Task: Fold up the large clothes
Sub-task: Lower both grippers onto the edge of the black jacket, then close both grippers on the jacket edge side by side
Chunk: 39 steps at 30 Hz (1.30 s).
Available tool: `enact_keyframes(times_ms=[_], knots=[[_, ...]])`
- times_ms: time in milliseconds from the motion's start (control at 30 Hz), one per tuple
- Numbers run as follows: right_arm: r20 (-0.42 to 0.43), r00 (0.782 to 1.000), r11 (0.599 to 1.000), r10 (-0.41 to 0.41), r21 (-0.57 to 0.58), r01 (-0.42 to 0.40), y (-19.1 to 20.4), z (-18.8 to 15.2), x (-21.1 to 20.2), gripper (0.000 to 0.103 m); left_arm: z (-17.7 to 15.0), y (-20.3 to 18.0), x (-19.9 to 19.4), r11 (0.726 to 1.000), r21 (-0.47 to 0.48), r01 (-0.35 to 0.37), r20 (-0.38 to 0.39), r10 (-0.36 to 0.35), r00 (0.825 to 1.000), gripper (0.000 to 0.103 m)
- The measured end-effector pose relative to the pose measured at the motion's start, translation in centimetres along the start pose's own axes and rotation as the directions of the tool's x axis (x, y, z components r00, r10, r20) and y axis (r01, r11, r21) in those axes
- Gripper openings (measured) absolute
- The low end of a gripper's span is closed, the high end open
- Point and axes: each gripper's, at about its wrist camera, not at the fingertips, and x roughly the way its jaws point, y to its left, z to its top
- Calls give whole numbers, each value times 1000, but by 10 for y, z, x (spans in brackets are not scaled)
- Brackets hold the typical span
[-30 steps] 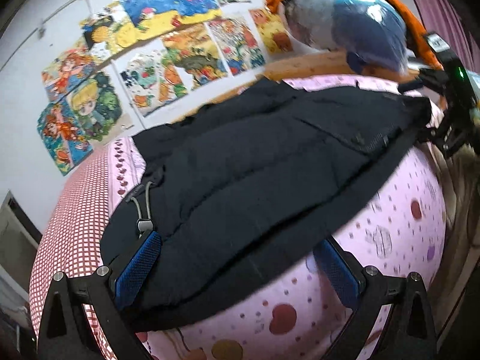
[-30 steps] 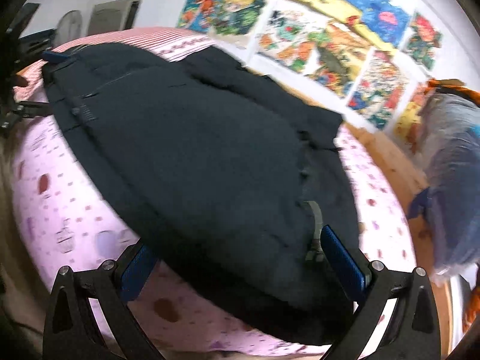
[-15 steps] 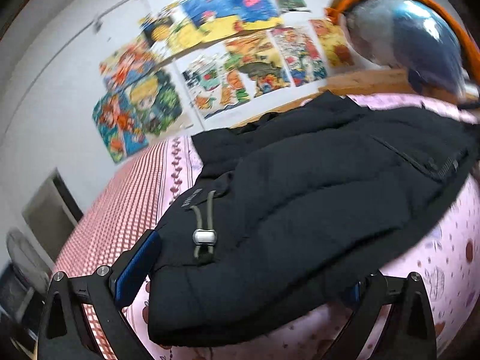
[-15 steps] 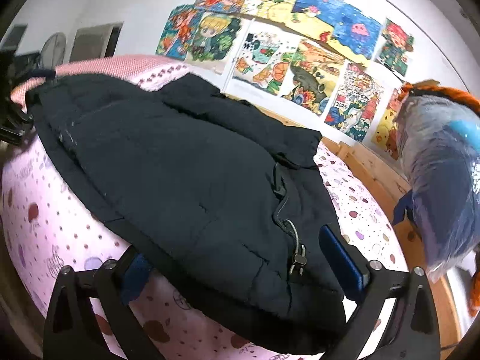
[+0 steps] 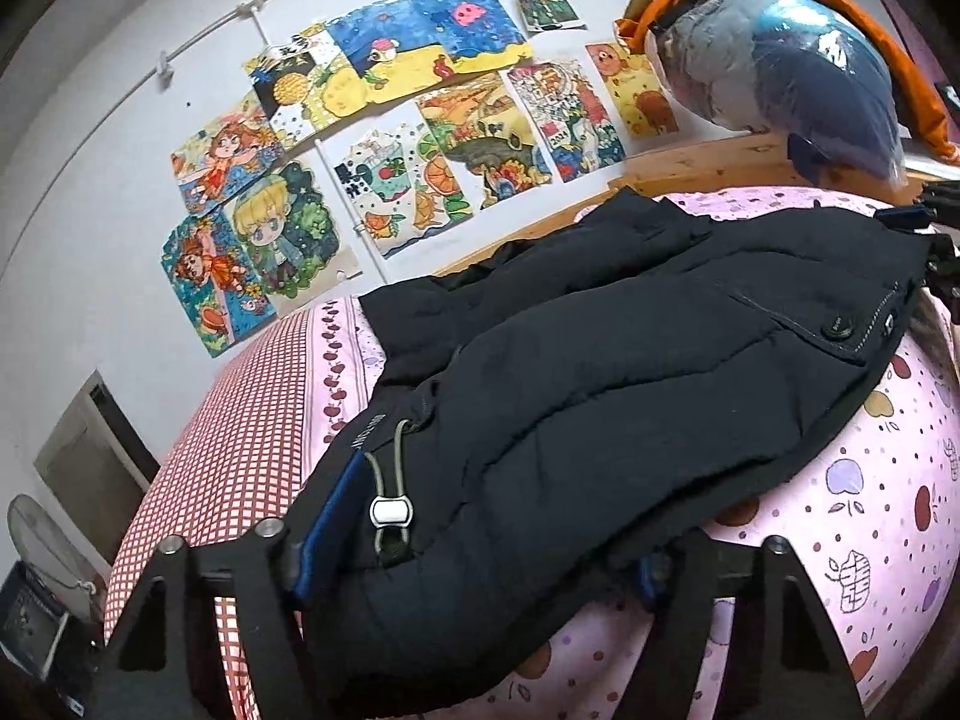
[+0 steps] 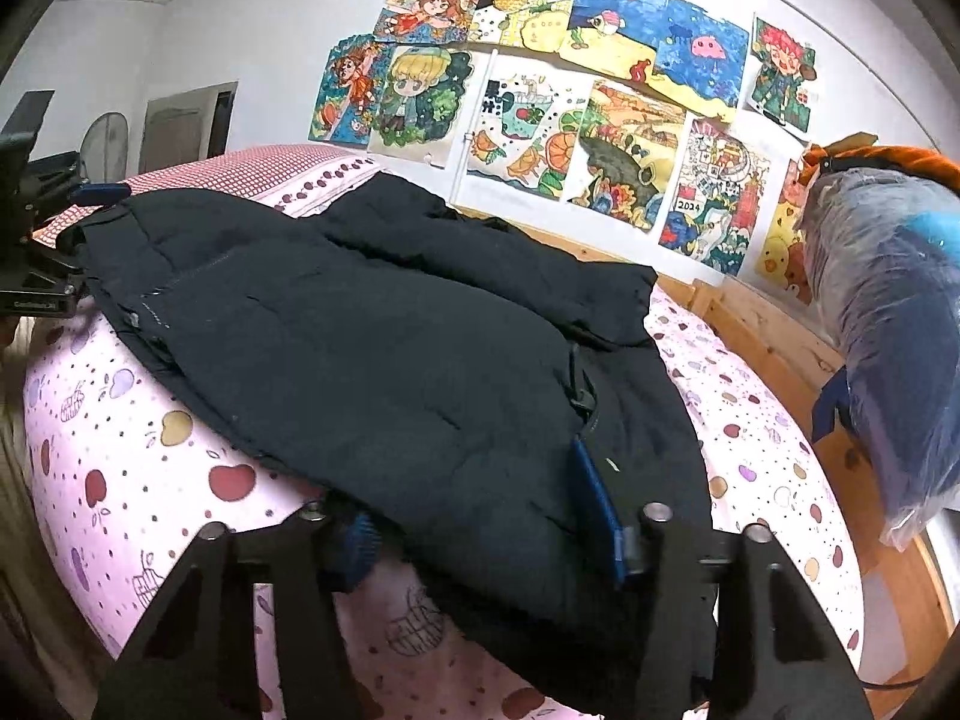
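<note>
Jacket: we are seeing the black quilted puffer jacket lying spread across the pink fruit-print bed sheet, with a folded layer toward the wall.
Left claw: we are finding it clamped on the jacket's near edge, beside the grey drawcord with its white toggle; the padding is hiding most of both blue pads.
Right claw: we are watching it pinching the opposite edge of the jacket, fabric bulging over its fingers.
Surroundings: colourful cartoon drawings are hanging on the white wall; a plastic-wrapped blue and grey bundle is sitting at the wooden bed frame.
Left view only: we are seeing the red checked cloth beside the sheet, and the snap button on a pocket flap.
Right view only: we are seeing a standing fan by the far wall.
</note>
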Motion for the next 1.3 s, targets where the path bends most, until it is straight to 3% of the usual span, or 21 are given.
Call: enact_keyframes(times_ms=[133, 200, 300, 367, 467, 667, 833, 1300], knots=[[-19, 1000, 1000, 7, 19, -7, 0, -2, 5, 49, 3, -3, 1, 1000, 21, 1, -11, -1, 1000, 59], [-41, 999, 1000, 9, 17, -8, 0, -5, 9, 49, 5, -2, 0, 1000, 19, 9, -19, -8, 1000, 50], [-49, 999, 1000, 9, 15, -8, 2, -5, 11, 48, 8, -5, -2, 999, 39, 28, -14, -28, 1000, 28], [-40, 999, 1000, 16, 21, -15, 2, -4, 10, 35, 10, -11, -4, 998, 60, 16, 1, -16, 1000, 21], [-32, 999, 1000, 10, 23, -9, 5, -2, 8, 24, 12, -11, -3, 998, 51, 21, 0, -21, 1000, 18], [44, 999, 997, -25, 72, 22, 7, 5, -3, 13, 20, -6, -8, 1000, 23, 21, 17, -22, 1000, 13], [73, 997, 983, 12, 182, -25, -1, 10, -3, 12, 19, -3, -11, 999, 5, 31, 28, -31, 999, 12], [113, 993, 984, -22, 177, 2, 3, 4, -26, 9, 24, -3, -39, 998, 41, 40, 52, -42, 998, 10]])
